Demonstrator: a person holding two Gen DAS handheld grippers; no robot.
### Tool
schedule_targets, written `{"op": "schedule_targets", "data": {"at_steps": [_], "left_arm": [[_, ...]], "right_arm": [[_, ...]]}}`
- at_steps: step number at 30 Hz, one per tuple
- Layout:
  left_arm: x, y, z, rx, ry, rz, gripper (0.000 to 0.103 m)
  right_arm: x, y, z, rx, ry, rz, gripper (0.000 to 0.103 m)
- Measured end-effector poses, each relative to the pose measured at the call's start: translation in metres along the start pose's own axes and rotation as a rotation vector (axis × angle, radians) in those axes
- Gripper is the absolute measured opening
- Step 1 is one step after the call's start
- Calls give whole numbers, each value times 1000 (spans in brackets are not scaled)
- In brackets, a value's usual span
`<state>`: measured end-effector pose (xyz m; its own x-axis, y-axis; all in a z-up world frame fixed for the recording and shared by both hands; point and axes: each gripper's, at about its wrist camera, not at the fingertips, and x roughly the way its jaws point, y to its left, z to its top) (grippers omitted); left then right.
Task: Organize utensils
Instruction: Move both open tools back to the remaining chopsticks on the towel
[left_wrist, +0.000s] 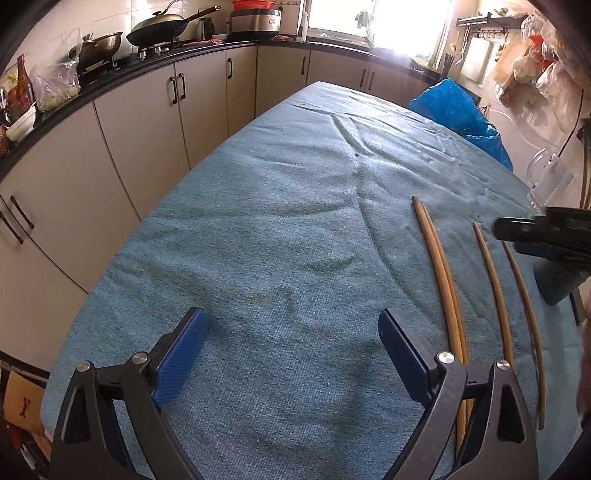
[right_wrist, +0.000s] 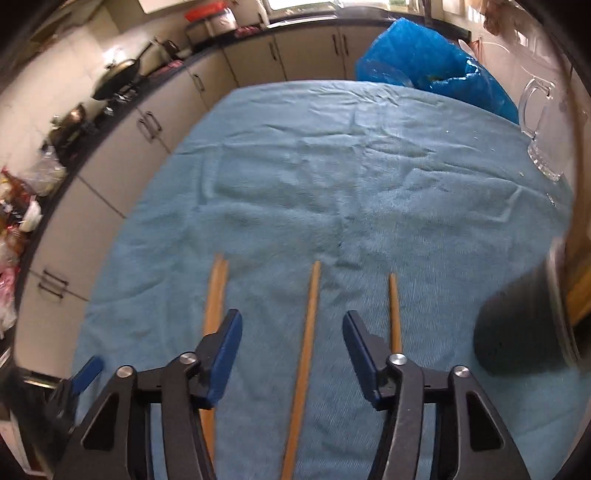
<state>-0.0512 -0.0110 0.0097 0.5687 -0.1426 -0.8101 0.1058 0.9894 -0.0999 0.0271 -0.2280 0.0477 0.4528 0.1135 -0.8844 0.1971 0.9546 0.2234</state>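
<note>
Several wooden chopsticks lie lengthwise on the blue cloth. In the left wrist view a touching pair (left_wrist: 441, 273) lies just right of my left gripper (left_wrist: 291, 354), with two single chopsticks (left_wrist: 493, 288) (left_wrist: 526, 317) further right. My left gripper is open and empty over bare cloth. My right gripper (right_wrist: 291, 350) is open, with one chopstick (right_wrist: 306, 354) lying between its fingers on the cloth, untouched. The pair (right_wrist: 216, 295) lies to its left and another single (right_wrist: 394, 310) to its right. The right gripper also shows in the left wrist view (left_wrist: 543, 232).
A dark cylindrical holder (right_wrist: 521, 328) stands on the cloth at the right. A clear glass mug (right_wrist: 543, 125) and a blue plastic bag (right_wrist: 436, 66) are at the far right. Kitchen cabinets and a counter with a wok (left_wrist: 159, 26) run along the left and back.
</note>
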Motion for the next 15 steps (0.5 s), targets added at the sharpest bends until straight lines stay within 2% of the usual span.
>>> {"op": "schedule_targets", "data": {"at_steps": [4,10,11,12,14,15], "left_arm": [[-2,2,0,-6,-4,-14,93],[-2,3,0,-7,-5,-17,94],[-2,2,0,-6,-5,-16,94],[-2,2,0,-5,-4,-15,94],[-2,2,0,-2,-3,-12,94],[-1,1,0,0,-2,-10,94]], "right_arm": [[15,-5,9,4,33,-24,55],[30,1,14,-26,81,-54,37],[32,1,13,-28,89,-60,31],[33,2,12,-29,90,-68,29],[34,4,12,-44,86,-97,7],[34,4,11,-47,87,-103,8]]}}
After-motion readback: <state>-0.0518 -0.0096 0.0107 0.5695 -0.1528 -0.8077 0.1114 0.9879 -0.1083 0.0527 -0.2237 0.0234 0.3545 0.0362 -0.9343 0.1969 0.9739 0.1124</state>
